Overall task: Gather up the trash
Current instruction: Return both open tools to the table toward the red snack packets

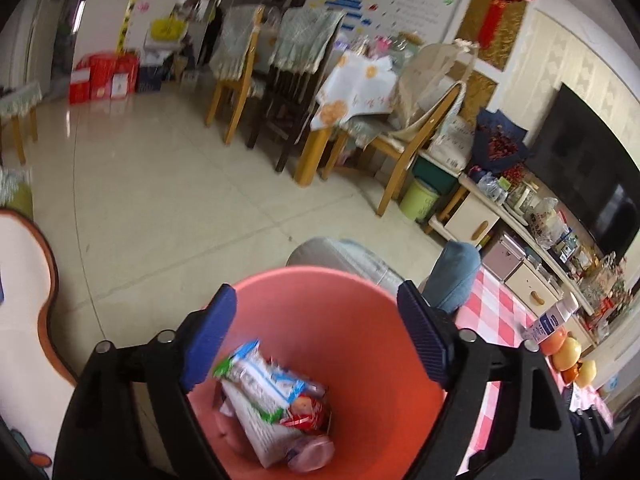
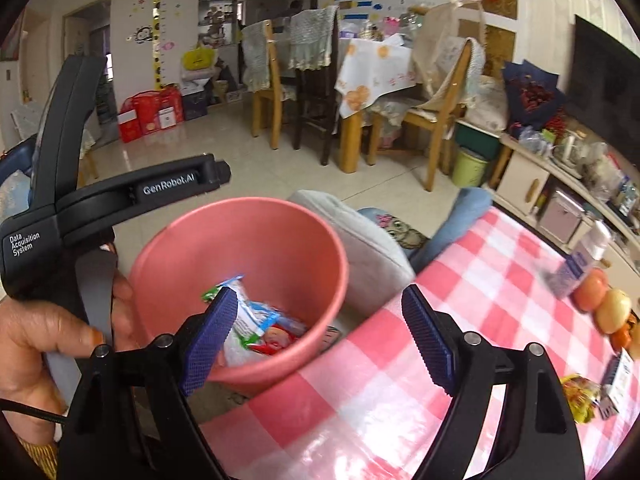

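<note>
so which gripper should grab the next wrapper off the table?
Probably right: the right gripper is open over the checked tablecloth with the yellow wrapper nearby; the left gripper hangs open above the pink bin.

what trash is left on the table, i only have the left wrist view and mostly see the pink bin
Observer: A yellow snack wrapper lies on the checked table, low on the right of the right wrist view.
Operator: anything next to it
Observer: A small carton sits just right of the wrapper; I cannot tell whether they touch.
Operator: are the right tongs free to grab it
Observer: Yes, the right tongs are open and hold nothing.
</note>
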